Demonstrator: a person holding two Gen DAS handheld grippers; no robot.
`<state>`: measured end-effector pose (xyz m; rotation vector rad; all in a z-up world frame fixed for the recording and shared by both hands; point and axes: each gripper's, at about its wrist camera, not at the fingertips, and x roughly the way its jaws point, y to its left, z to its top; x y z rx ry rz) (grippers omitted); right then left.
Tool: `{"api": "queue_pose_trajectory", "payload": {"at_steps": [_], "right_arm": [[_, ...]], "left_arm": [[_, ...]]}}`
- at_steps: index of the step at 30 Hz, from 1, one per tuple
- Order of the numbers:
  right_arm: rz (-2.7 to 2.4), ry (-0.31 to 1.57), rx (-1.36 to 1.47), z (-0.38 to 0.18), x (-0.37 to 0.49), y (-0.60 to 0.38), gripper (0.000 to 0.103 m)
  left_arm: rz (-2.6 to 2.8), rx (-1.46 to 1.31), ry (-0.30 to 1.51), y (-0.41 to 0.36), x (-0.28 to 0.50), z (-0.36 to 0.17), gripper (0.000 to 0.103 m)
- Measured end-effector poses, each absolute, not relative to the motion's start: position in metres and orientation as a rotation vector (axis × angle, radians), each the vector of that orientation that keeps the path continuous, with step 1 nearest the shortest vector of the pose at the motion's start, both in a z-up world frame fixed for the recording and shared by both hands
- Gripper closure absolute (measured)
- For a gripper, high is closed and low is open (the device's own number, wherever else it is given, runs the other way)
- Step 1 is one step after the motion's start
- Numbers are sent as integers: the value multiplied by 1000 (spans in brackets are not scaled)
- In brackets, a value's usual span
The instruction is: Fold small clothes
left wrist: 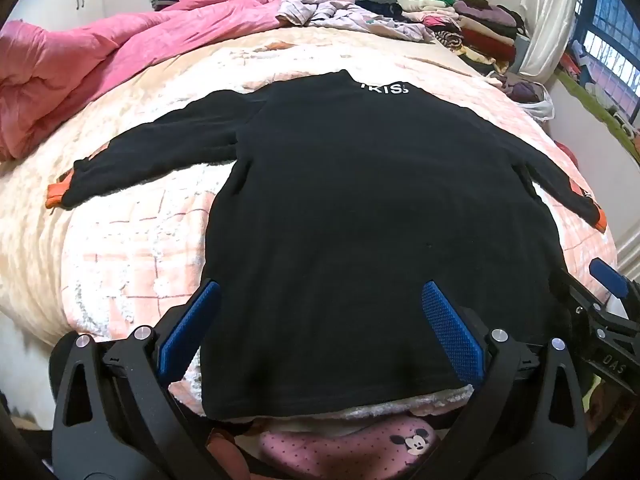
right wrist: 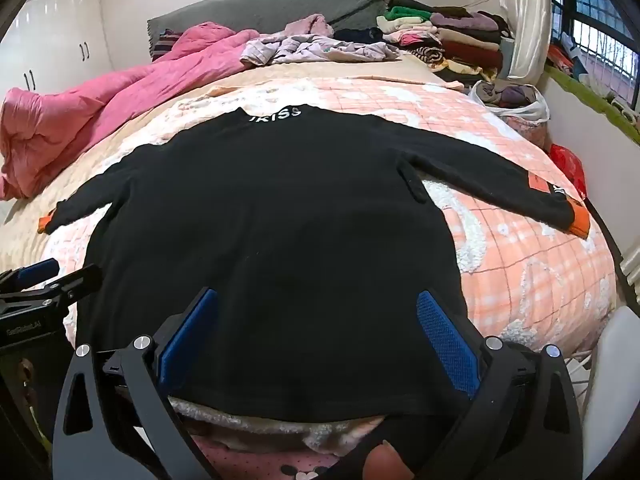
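Note:
A small black long-sleeved top (left wrist: 360, 208) with white letters at the collar and orange cuffs lies flat on the bed, sleeves spread to both sides. It also shows in the right wrist view (right wrist: 272, 220). My left gripper (left wrist: 320, 300) is open, its blue pads above the hem's left part, holding nothing. My right gripper (right wrist: 318, 308) is open above the hem's right part, also empty. Each gripper appears at the edge of the other's view: the right one (left wrist: 604, 304) and the left one (right wrist: 44, 280).
The bed has a pink checked blanket (right wrist: 532, 256). A pink quilt (left wrist: 100, 64) is bunched at the back left. Loose clothes (left wrist: 340, 12) and a stack of folded clothes (right wrist: 448, 36) lie at the back. A bag of clothes (right wrist: 512, 100) sits at the right.

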<state>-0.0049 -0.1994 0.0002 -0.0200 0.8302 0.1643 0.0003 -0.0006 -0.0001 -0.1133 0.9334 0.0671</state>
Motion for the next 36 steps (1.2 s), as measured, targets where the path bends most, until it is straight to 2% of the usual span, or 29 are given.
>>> {"api": "queue_pose_trajectory", "payload": {"at_steps": [36], "right_arm": [[175,789,-51,9,-13,-195,4]], "left_arm": [[60,-123,929,-2,0,0,9]]}}
